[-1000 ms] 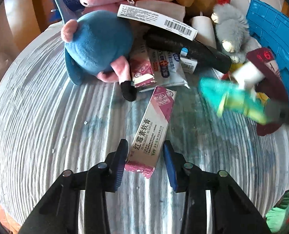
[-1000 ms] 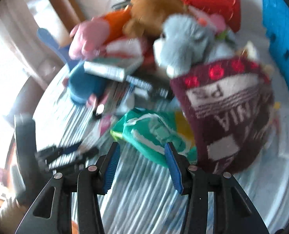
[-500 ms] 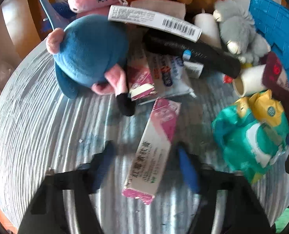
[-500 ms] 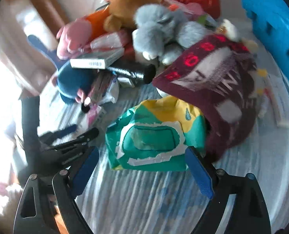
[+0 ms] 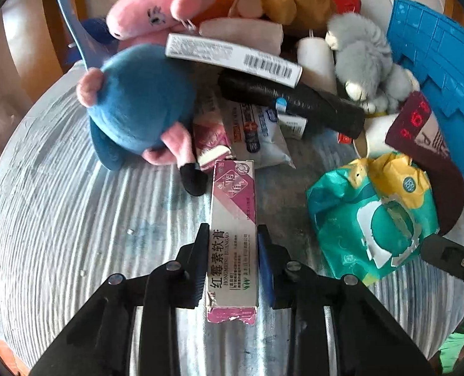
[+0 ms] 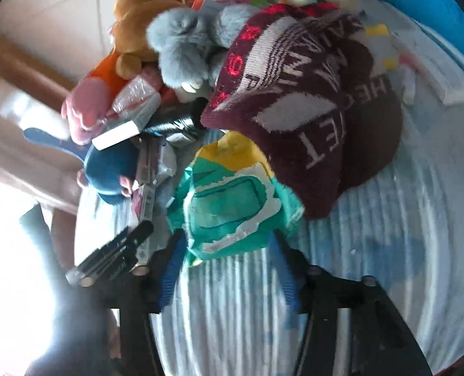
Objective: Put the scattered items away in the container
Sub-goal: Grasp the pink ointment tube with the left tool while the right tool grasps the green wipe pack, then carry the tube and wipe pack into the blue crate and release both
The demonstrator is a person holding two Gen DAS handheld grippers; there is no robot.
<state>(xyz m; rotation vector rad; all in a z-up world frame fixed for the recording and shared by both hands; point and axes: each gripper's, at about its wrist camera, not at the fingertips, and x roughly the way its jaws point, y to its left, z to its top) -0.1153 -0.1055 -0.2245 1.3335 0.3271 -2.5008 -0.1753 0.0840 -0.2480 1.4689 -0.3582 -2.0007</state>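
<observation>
Ointment box (image 5: 233,235): lies on the striped tabletop (image 5: 75,235), between the left gripper (image 5: 233,260) pads.
Left gripper: closing, pinching the box.
Wipes pack (image 6: 232,206): beside the maroon hat (image 6: 310,109).
Right gripper (image 6: 228,269): closing around the pack; contact unclear.

A pink-and-grey ointment box (image 5: 233,241) with Chinese lettering lies lengthwise between the left gripper's (image 5: 232,261) closing jaws. A crumpled green-and-yellow wet-wipes pack (image 6: 232,210) sits between the right gripper's (image 6: 228,269) closing jaws, its far edge under a maroon knit hat (image 6: 310,109).
</observation>
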